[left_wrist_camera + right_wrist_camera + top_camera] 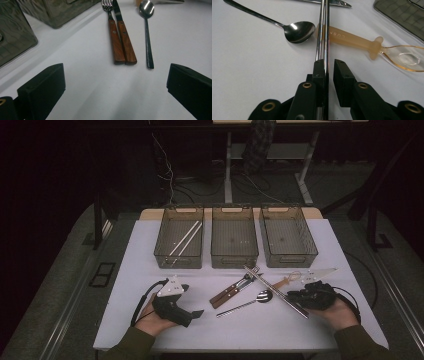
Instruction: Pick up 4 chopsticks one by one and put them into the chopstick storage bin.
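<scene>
1. Chopsticks (323, 37) sit between your right gripper's (329, 67) nearly closed jaws; they lie against the left jaw, and a slim gap shows beside the right one, so a firm grip cannot be told.
2. They slant across the table (150, 245) over the amber spoon (372, 45), beside the metal spoon (298, 31).
3. Your left gripper (115, 90) stands wide open, holding nothing, with bare table in front of it, short of the fork and knife (121, 42).

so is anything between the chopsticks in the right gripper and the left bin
Nothing visible. The chopsticks lie in the right gripper; past their far tips, bare table runs up to the left bin.
</scene>
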A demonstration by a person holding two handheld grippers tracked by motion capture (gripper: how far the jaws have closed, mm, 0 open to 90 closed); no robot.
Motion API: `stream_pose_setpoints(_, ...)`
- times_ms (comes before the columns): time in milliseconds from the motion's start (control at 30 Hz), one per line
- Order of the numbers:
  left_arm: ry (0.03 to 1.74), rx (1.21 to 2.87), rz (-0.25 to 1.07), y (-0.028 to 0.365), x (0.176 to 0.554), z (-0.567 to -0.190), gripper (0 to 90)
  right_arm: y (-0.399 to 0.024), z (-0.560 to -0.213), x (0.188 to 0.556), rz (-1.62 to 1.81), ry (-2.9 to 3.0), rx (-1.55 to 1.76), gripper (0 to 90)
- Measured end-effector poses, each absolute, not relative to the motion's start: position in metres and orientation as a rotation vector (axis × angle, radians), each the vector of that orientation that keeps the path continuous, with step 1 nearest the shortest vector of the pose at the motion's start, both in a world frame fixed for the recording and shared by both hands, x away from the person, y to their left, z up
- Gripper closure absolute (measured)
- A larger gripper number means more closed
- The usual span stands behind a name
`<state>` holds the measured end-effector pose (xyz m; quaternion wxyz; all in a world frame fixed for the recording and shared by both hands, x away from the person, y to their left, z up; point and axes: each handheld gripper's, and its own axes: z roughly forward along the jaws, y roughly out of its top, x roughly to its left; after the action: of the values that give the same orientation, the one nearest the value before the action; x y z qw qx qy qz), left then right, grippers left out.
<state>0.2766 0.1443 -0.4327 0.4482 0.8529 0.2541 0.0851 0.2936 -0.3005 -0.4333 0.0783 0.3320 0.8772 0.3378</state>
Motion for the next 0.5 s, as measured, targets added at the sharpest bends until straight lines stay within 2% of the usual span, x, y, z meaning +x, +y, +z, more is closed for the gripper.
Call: stream_pose_setpoints(500,0.624,2.116,0.206,0.1435,0.2765,-0.433,0.6,-0.3014,-0.4395,0.297,0.966,2.646,1.009,78.7)
